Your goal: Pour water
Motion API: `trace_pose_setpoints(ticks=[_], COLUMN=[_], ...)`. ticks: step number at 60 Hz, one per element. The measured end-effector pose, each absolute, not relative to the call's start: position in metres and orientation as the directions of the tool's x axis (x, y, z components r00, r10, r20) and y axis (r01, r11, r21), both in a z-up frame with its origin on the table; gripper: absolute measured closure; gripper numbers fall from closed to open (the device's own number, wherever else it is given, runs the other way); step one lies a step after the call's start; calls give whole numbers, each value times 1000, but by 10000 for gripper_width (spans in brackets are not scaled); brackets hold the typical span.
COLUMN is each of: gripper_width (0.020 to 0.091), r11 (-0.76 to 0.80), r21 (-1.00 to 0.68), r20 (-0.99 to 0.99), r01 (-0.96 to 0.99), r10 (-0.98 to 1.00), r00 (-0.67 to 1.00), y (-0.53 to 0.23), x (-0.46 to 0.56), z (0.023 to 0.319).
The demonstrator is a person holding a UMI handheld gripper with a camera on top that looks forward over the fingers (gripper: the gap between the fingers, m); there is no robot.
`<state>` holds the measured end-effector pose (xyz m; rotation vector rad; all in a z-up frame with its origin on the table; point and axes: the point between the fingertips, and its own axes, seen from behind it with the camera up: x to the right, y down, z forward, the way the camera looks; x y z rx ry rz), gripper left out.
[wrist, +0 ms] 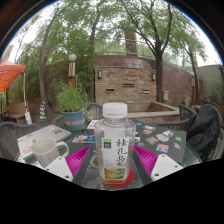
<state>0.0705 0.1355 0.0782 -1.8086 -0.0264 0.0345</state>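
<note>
Between the 2 fingers stands the bottle (116,145), upright w/ white cap on top, resting on the glass table (170,150). Gripper (112,160) looks clenched on bottle's lower body; mug (44,150) sits just left.

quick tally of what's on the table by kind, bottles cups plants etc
Bottles: 1, the clear bottle with a white cap and green label, between the gripper fingers
Cups: 1, the white mug beside it
Potted plants: 1, the plant in the blue pot beyond
Total: 3
The small flat things further back on the glass table are too unclear to count.
</note>
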Motion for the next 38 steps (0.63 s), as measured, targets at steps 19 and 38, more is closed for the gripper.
trace_pose_setpoints(ticks=[19,38], gripper_width=[276,277], r11=[-439,-544], r21=[-885,-770], r20=[-75,-238], r01=[-156,-334], r10=[-195,-241], r00=[978,941], y=[-1,-177], x=[59,-55], z=[126,226])
